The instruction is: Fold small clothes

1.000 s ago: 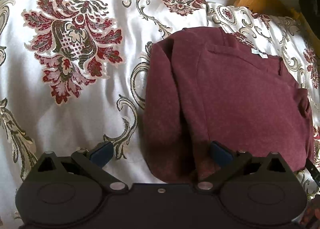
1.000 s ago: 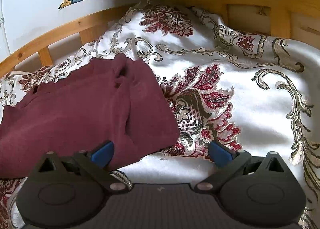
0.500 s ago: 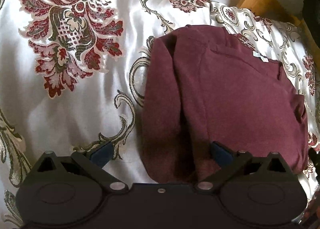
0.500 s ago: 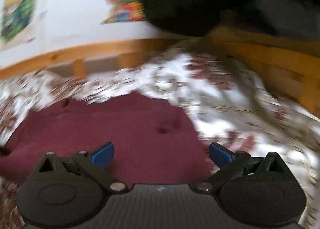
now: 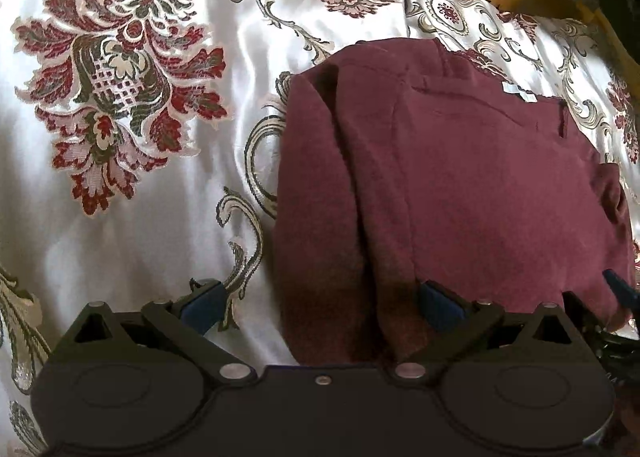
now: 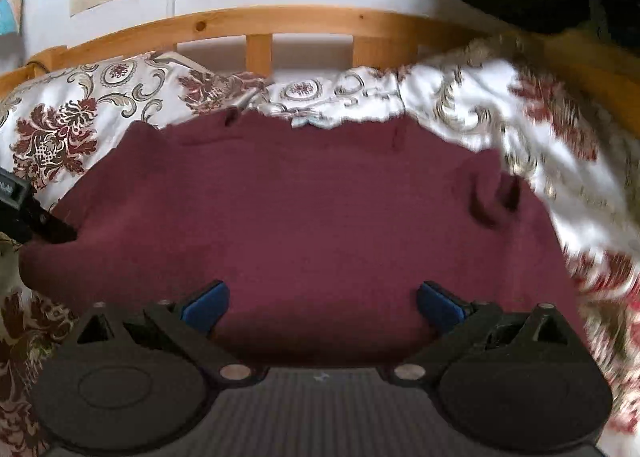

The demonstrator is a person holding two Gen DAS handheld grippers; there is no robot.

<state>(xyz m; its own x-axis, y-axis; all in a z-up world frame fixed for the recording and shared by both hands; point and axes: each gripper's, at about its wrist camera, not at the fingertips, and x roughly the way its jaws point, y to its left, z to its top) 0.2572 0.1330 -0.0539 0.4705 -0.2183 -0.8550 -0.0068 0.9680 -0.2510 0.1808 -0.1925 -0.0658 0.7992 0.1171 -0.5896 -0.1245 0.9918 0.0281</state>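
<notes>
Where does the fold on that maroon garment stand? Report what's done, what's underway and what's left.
Done: the maroon garment lies on the floral bedspread with its left side already folded inward.
In hand: nothing is gripped. The left gripper and right gripper are both open at its near edge.
Left: probably gripping that edge and folding it over toward the wooden bed frame.

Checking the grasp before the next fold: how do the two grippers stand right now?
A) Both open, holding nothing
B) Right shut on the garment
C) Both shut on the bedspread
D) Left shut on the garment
A: the left gripper and right gripper both have jaws spread wide over the maroon garment, with no cloth pinched.
</notes>
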